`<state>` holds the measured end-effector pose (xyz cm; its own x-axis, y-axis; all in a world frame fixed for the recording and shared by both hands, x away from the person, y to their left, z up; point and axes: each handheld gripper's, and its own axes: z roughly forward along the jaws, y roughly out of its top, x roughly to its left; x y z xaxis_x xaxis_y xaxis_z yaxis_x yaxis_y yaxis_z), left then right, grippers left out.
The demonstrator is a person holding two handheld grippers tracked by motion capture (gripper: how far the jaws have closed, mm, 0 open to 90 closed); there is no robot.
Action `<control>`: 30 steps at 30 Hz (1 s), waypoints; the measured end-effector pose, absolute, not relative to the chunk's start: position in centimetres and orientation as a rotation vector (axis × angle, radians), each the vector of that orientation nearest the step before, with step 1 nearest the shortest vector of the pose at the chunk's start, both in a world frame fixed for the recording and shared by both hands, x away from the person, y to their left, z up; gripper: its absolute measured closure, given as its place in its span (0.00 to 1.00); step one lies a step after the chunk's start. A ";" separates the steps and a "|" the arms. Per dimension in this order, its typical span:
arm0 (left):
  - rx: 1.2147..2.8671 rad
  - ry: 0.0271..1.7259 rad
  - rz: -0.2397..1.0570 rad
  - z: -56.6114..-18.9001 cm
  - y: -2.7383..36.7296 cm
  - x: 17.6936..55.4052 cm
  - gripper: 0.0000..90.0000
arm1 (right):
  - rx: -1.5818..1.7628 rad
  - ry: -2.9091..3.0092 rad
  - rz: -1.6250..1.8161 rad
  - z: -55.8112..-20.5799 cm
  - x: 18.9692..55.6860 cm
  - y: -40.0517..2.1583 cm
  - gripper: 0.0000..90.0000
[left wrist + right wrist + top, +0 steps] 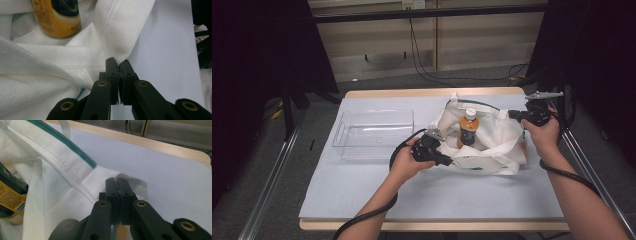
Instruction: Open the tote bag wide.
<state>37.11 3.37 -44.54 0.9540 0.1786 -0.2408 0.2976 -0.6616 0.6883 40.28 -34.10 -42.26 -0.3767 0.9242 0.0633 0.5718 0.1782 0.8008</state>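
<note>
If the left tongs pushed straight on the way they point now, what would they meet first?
The left tongs are shut on the edge of the white fabric tote bag. Straight on they would press into that cloth first; the orange-labelled drink bottle stands beyond, off to one side, so contact looks uncertain.

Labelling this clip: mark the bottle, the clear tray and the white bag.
bottle [469, 129], high view, on its orange label
clear tray [373, 131], high view, on its bare floor
white bag [507, 131], high view, on the cloth of its right side
</note>
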 end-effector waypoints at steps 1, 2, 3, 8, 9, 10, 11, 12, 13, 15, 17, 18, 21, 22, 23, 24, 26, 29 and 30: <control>2.300 0.345 -0.190 -44.6 3.4 37.0 0.98 | 1.407 2.018 1.073 -42.3 40.3 -34.1 0.98; 2.304 0.336 -0.194 -44.6 3.4 37.1 0.98 | 1.408 2.018 1.076 -42.4 40.3 -34.2 0.98; 2.303 0.336 -0.194 -44.6 3.4 37.1 0.98 | 1.412 2.016 1.080 -42.4 40.3 -34.2 0.98; 2.310 0.328 -0.187 -44.7 3.4 37.0 0.98 | 1.415 2.016 1.083 -42.6 40.4 -34.4 0.99; 2.314 0.327 -0.178 -44.7 3.4 37.0 0.98 | 1.419 2.014 1.084 -42.7 40.4 -34.4 0.99; 2.315 0.328 -0.172 -44.8 3.4 37.0 0.98 | 1.425 2.013 1.085 -42.7 40.4 -34.4 0.99; 2.312 0.330 -0.174 -44.8 3.4 37.0 0.98 | 1.427 2.012 1.084 -42.8 40.4 -34.4 0.99; 2.304 0.341 -0.180 -44.9 3.4 36.9 0.98 | 1.424 2.010 1.085 -42.9 40.4 -34.4 0.99; 2.312 0.330 -0.182 -44.9 3.4 36.9 0.98 | 1.428 2.009 1.083 -43.0 40.4 -34.5 0.99; 2.309 0.334 -0.175 -45.1 3.5 36.9 0.98 | 1.428 2.006 1.081 -43.1 40.4 -34.5 0.99; 2.305 0.345 -0.178 -45.2 3.5 36.8 0.98 | 1.426 2.008 1.084 -43.3 40.4 -34.6 0.99; 2.310 0.343 -0.178 -45.3 3.5 36.9 0.98 | 1.429 2.007 1.082 -43.4 40.4 -34.6 0.99; 2.309 0.337 -0.174 -45.4 3.5 36.8 0.98 | 1.428 2.008 1.079 -43.6 40.4 -34.6 0.99; 2.329 0.343 -0.161 -45.3 3.5 36.8 0.98 | 1.429 2.007 1.076 -43.7 40.4 -34.5 0.99; 2.309 0.340 -0.175 -45.5 3.5 36.8 0.98 | 1.434 2.007 1.075 -43.7 40.4 -34.5 0.99; 2.308 0.338 -0.178 -45.5 3.5 36.8 0.98 | 1.434 2.005 1.073 -43.8 40.4 -34.5 0.98; 2.311 0.344 -0.171 -45.6 3.5 36.8 0.98 | 1.434 2.005 1.071 -43.8 40.4 -34.5 0.98; 2.316 0.346 -0.164 -45.8 3.4 36.9 0.98 | 1.431 2.003 1.073 -43.9 40.4 -34.5 0.98; 2.317 0.346 -0.166 -45.8 3.4 36.9 0.98 | 1.432 2.002 1.072 -43.9 40.4 -34.4 0.98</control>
<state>36.88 3.39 -45.83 0.9545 0.1972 -0.2236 0.2979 -0.6649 0.6850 40.41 -34.45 -43.89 -0.3581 0.9306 0.0753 0.5785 0.1578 0.8003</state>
